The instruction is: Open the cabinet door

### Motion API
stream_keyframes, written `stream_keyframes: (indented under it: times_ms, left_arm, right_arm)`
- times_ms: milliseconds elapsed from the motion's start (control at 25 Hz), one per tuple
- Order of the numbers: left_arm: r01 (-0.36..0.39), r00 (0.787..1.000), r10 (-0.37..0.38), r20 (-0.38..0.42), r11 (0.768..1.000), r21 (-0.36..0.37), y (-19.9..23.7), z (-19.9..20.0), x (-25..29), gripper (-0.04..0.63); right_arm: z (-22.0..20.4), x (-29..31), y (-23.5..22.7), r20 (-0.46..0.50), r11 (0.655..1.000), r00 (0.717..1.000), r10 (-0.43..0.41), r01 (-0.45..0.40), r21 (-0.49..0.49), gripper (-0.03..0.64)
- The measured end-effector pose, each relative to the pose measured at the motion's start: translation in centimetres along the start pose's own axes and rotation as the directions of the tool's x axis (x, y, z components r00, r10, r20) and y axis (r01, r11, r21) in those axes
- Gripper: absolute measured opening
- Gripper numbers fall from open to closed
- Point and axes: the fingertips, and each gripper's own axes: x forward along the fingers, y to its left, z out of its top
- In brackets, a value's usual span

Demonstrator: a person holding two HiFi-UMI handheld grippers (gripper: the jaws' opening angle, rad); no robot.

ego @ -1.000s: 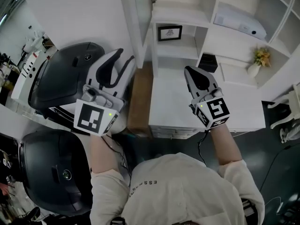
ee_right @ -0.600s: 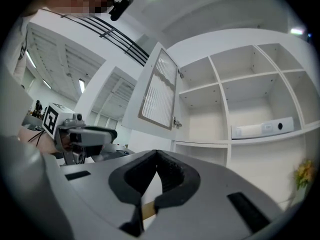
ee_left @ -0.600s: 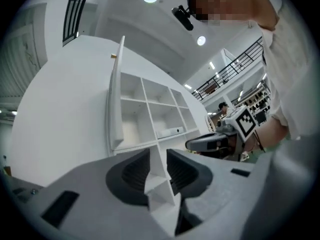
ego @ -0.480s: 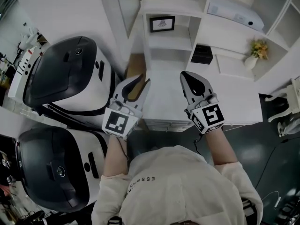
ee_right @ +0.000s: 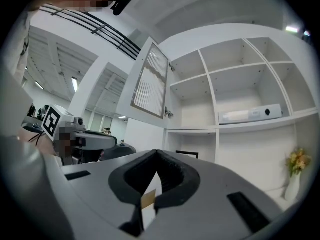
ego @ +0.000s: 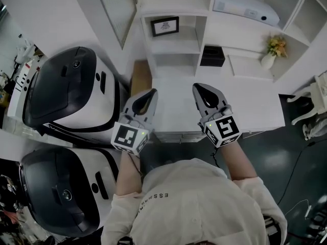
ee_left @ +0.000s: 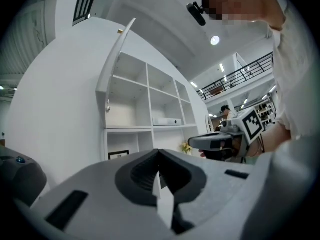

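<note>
The white cabinet door (ego: 115, 9) with a slatted panel stands swung open at the top left of the shelf unit; it also shows in the left gripper view (ee_left: 116, 59) and the right gripper view (ee_right: 149, 84). My left gripper (ego: 149, 93) hovers low by the counter's left edge, well short of the door. Its jaws have just been closing and now meet (ee_left: 159, 154) with nothing between them. My right gripper (ego: 201, 89) hangs over the counter, jaws together (ee_right: 157, 156) and empty. Neither gripper touches the door.
The open shelves hold a framed picture (ego: 164, 26), a black box (ego: 212, 56), a white device (ego: 245, 10) and a vase of flowers (ego: 271, 52). The white counter (ego: 255, 111) lies under my right gripper. Two large black-and-white machines (ego: 66, 93) (ego: 56, 193) crowd the left.
My left gripper dropped away from the door toward the counter's left edge and its jaws went from open to shut. The right gripper sank a little.
</note>
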Motion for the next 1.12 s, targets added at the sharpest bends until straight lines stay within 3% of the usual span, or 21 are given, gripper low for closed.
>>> stream_keyframes:
  times_ms: [1120]
  left_arm:
    - [0.016, 1.000, -0.016, 0.002, 1.000, 0.000, -0.6, 0.8, 3.3, 0.003]
  right_arm:
    - [0.1, 0.3, -2.7, 0.007, 0.999, 1.000, -0.004, 0.004, -0.035, 0.014]
